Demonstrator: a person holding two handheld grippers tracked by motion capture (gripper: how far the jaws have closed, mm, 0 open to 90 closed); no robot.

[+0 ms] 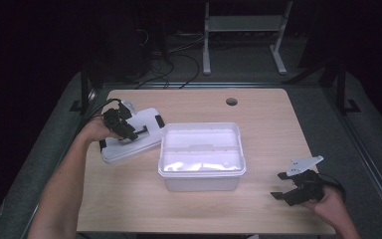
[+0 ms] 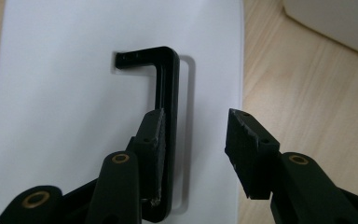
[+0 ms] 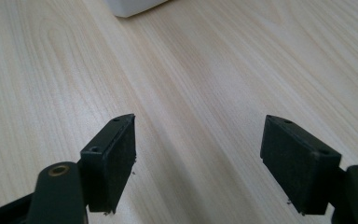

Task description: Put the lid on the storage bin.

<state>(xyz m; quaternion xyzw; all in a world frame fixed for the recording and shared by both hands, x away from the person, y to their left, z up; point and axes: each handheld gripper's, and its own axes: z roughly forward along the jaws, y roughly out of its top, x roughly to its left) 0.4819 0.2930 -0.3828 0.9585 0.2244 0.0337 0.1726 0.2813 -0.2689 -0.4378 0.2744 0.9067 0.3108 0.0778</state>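
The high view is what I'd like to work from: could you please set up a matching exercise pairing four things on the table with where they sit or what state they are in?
Things:
1. white lid
2. clear storage box
3. left tool
4. right tool

Places or states:
A. near the right front corner of the table, jaws open over bare wood
B. middle of the table, open at the top
C. lying flat to the left of the box
D. over the lid, jaws open beside its black latch

Pairs: 1-C, 2-B, 3-D, 4-A
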